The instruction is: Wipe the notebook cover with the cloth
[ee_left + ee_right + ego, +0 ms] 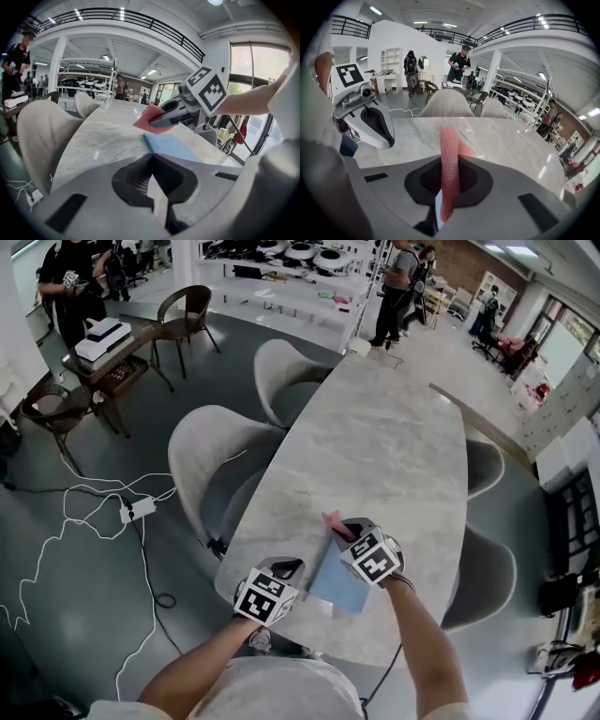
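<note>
Notebook (337, 587): blue, lying flat at the near end of the table (375, 446), between the two grippers.
Cloth (450, 159): pink, standing on edge in the right gripper's jaws, at the notebook's far corner. Whether it touches the cover is unclear.
Right gripper (342, 532): jaws clamped on the cloth, angled over the notebook.
Left gripper (152, 157): jaws together with nothing seen between them, just beside the notebook's near left corner.
Table: pale marble and long.
Chairs (216, 456): grey, along the sides of the table.

We see the notebook (337, 585) on the table's (394, 446) near end, the left gripper (288, 569) at its left, the cloth (332, 519) in the right gripper (342, 530) over its far edge.
</note>
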Tool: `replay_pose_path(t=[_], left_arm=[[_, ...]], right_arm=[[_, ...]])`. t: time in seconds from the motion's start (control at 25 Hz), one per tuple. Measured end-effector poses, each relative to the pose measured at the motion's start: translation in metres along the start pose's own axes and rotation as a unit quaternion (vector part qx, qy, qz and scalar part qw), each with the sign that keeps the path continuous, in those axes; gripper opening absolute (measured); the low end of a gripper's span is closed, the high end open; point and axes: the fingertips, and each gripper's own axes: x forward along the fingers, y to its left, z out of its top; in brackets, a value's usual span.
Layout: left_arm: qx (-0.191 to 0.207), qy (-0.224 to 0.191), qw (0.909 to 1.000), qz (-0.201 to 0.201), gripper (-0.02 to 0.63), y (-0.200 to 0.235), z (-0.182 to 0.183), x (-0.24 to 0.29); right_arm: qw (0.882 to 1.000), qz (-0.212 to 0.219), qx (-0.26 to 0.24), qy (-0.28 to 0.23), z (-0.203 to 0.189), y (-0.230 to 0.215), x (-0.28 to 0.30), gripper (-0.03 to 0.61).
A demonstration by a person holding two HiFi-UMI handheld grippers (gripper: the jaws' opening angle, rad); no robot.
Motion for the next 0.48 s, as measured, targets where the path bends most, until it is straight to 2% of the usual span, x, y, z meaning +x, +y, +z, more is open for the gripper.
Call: replay_pose_path(t=[0.16, 0.48], left_arm=[[-0.012, -0.006, 0.9998, 0.011, 0.006, 0.005, 0.004, 0.003], [-0.036, -0.013, 0.9986, 0.037, 0.006, 0.027, 0.004, -0.006]], right_arm=[[0.999, 0.000, -0.014, 0.030, -0.006, -0.011, 0.026, 0.015], [0.996, 0.043, -0.021, 0.074, -0.024, 0.001, 0.063, 0.015]])
